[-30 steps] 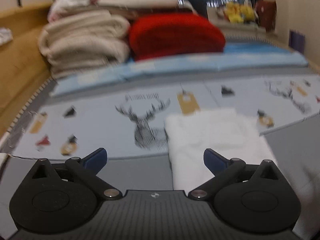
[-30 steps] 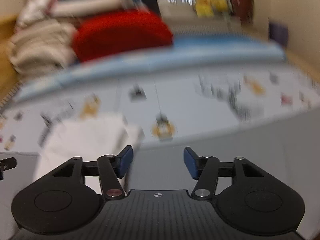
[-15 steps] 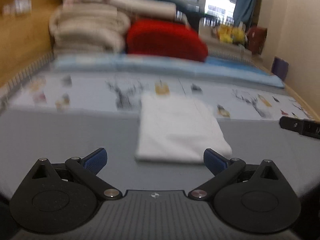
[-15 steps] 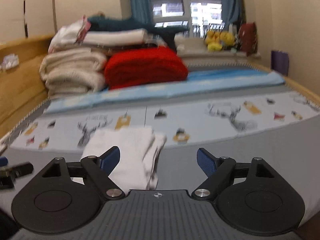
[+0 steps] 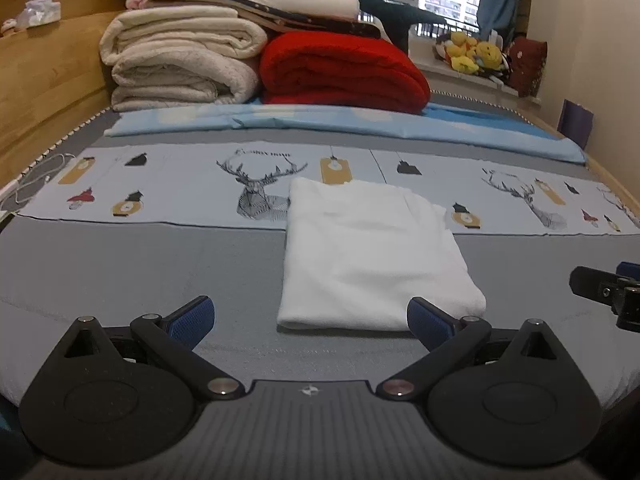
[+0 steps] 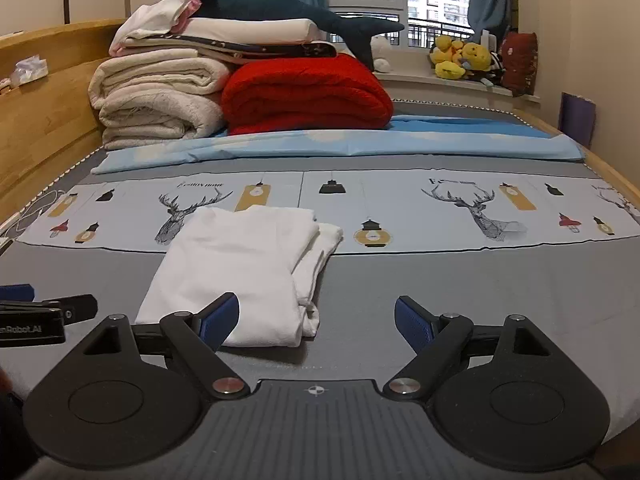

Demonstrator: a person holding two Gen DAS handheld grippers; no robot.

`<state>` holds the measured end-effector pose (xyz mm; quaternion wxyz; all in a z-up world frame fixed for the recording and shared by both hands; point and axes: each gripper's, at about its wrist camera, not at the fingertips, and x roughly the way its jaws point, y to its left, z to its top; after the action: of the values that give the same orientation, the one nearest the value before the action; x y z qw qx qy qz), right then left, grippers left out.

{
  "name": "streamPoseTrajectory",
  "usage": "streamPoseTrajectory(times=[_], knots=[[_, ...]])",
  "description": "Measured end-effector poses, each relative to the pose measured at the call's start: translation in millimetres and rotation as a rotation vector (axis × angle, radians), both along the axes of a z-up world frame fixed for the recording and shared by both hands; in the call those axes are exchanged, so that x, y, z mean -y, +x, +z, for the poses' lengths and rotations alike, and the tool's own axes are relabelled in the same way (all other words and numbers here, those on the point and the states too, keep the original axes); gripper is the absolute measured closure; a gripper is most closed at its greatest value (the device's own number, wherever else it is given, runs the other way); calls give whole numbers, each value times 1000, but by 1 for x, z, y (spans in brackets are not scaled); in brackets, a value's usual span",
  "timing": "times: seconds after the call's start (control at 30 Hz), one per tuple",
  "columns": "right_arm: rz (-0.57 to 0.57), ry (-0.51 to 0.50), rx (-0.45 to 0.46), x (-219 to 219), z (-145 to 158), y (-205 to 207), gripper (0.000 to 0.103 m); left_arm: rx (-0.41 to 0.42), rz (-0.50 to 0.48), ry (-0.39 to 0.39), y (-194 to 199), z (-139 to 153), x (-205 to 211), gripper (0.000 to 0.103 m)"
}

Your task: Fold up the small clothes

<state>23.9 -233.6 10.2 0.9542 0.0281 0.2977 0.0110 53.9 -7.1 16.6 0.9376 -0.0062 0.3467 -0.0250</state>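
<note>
A white garment (image 5: 372, 252) lies folded into a flat rectangle on the bed, half on the grey sheet (image 5: 140, 264) and half on the deer-print cloth (image 5: 192, 184). In the right wrist view the white garment (image 6: 236, 264) lies left of centre, with layered edges on its right side. My left gripper (image 5: 311, 318) is open and empty, hovering just short of the garment's near edge. My right gripper (image 6: 317, 318) is open and empty, to the right of the garment's near corner. The right gripper's finger shows at the left wrist view's right edge (image 5: 600, 292).
Folded cream blankets (image 5: 180, 64) and a red blanket (image 5: 340, 72) are stacked at the head of the bed on a light blue sheet (image 5: 320, 120). A wooden bed frame (image 5: 40, 72) runs along the left. Plush toys (image 6: 460, 60) sit on the window sill. A white cable (image 5: 36, 176) lies at the left edge.
Both grippers have drawn back and steadied, so the whole folded garment now lies ahead of them. Both stay open and empty. The garment has not changed shape.
</note>
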Motion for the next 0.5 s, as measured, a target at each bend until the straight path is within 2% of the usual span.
streamPoseTrajectory(times=[0.5], knots=[[21, -14, -24, -8, -5, 7, 17, -64, -19, -7, 10, -13, 1, 0]])
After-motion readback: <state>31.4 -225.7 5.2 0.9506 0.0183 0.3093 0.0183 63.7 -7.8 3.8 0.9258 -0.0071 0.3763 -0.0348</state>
